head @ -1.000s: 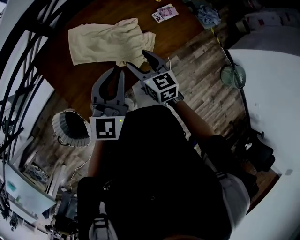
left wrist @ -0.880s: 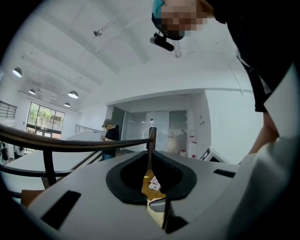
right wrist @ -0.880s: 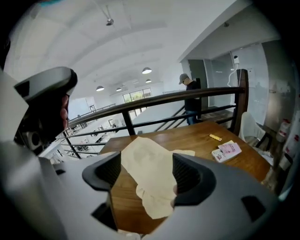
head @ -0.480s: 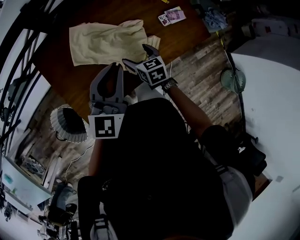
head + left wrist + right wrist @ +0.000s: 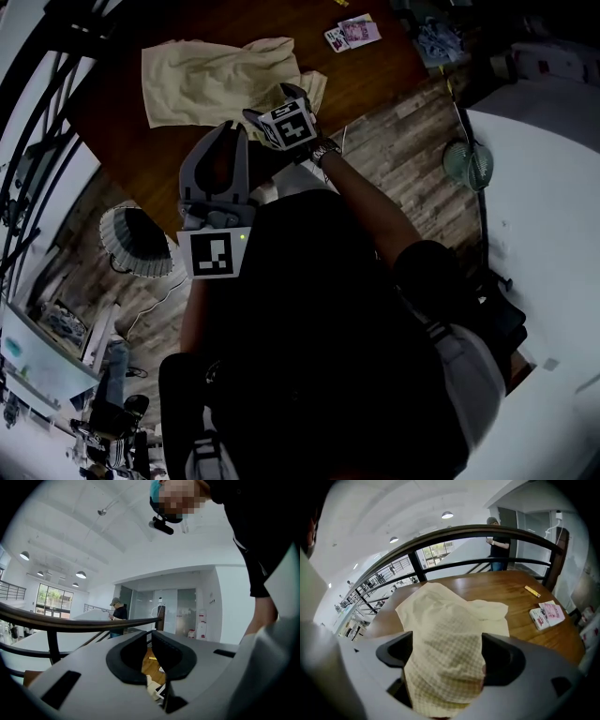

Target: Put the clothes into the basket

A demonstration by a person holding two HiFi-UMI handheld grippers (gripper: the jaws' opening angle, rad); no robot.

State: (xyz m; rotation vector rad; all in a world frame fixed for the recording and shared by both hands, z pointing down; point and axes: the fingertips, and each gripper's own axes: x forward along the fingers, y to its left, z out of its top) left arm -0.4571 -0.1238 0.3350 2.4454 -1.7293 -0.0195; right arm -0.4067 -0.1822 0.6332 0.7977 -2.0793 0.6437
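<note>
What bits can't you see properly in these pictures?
- The cloth's near edge: head view, behind the right gripper, whose jaws have just been opening, cloth between them.
- Print on the cards: too small, head and right gripper views.
- The basket's inside: head view, too dark.

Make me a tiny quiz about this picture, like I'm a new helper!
1. True or false: the cream cloth lies on the wooden table.
2. What is between the right gripper's jaws? A the cream cloth, B a spoon, C nothing.
3. Which gripper has its jaws together?
Key: 1 true. 2 A; those jaws have just been opening and now stand wide. 3 the left gripper.
</note>
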